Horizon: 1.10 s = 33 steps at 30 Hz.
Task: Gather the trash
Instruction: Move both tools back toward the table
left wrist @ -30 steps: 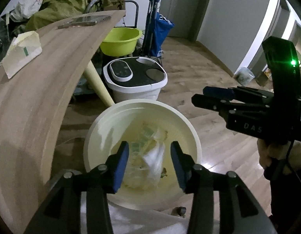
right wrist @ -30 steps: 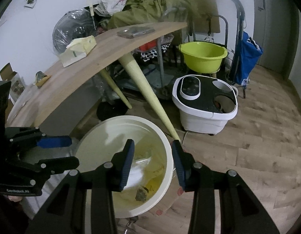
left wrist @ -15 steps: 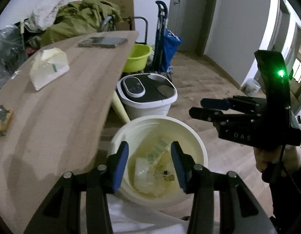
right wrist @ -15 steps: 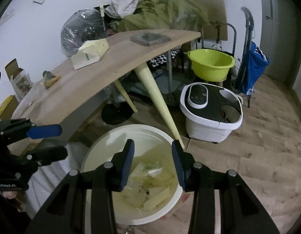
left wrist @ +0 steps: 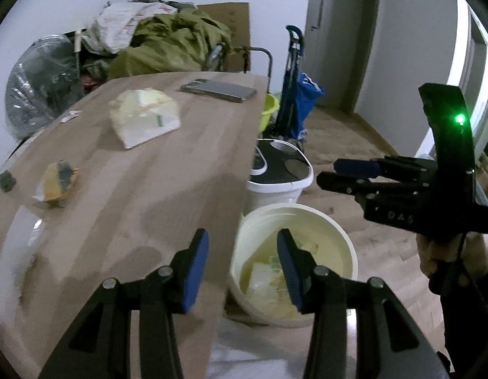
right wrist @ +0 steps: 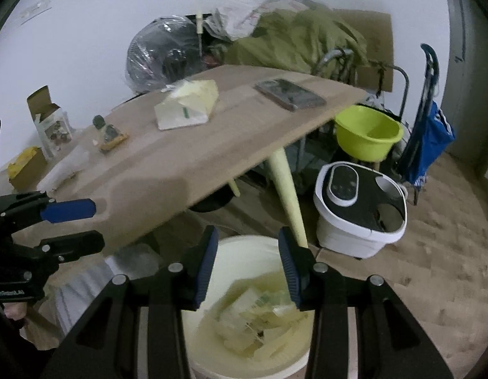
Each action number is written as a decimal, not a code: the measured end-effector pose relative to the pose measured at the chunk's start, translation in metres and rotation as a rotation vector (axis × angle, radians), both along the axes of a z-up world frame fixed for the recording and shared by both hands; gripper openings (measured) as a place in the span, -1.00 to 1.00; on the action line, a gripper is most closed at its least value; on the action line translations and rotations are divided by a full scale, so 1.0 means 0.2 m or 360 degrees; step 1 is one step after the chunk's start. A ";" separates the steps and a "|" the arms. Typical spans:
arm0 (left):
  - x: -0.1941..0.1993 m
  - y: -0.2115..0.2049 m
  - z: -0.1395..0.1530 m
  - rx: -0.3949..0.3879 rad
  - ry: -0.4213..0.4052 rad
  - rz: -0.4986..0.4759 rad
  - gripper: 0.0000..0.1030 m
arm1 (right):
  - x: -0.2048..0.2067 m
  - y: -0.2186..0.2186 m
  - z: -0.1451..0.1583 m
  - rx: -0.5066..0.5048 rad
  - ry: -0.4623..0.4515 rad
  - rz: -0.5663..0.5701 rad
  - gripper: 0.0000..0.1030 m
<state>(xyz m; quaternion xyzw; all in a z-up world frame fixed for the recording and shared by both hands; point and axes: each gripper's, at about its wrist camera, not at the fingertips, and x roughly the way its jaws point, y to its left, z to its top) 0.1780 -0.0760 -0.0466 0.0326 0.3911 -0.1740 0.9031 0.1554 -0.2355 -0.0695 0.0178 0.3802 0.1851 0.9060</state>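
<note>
A cream trash bucket (left wrist: 335, 230) stands on the floor beside the wooden table (left wrist: 168, 195), with crumpled wrappers (left wrist: 269, 284) inside; it also shows in the right wrist view (right wrist: 244, 357). On the table lie a white-yellow paper bag (left wrist: 143, 120), a yellow-grey wrapper (left wrist: 59, 180), a small dark scrap (left wrist: 6, 180) and clear plastic (left wrist: 29, 233). My left gripper (left wrist: 242, 265) is open and empty over the table's edge. My right gripper (right wrist: 247, 262) is open and empty above the bucket.
A grey flat case (left wrist: 218, 90) lies at the table's far end. On the floor stand a white foot-bath (right wrist: 360, 208), a green basin (right wrist: 367, 132) and a blue trolley bag (right wrist: 430, 145). Clothes and boxes are piled behind the table.
Both grippers have risen and pulled back from the bucket. The left one has swung left over the table's edge, so the table top and its litter have come into view.
</note>
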 end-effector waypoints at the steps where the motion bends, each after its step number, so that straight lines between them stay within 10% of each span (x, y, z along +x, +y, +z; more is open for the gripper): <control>1: 0.00 0.03 0.01 -0.0003 -0.0006 0.0015 -0.13 | 0.01 0.03 0.03 -0.0003 -0.0011 0.0016 -0.27; 25: -0.06 0.82 0.15 -0.0022 -0.0025 0.0449 -0.13 | 0.31 0.77 0.29 -0.0005 -0.0083 0.0386 -0.27; 33: -0.08 1.02 0.12 -0.0046 0.0000 0.0551 -0.13 | 0.44 1.00 0.27 -0.0002 -0.0054 0.0520 0.04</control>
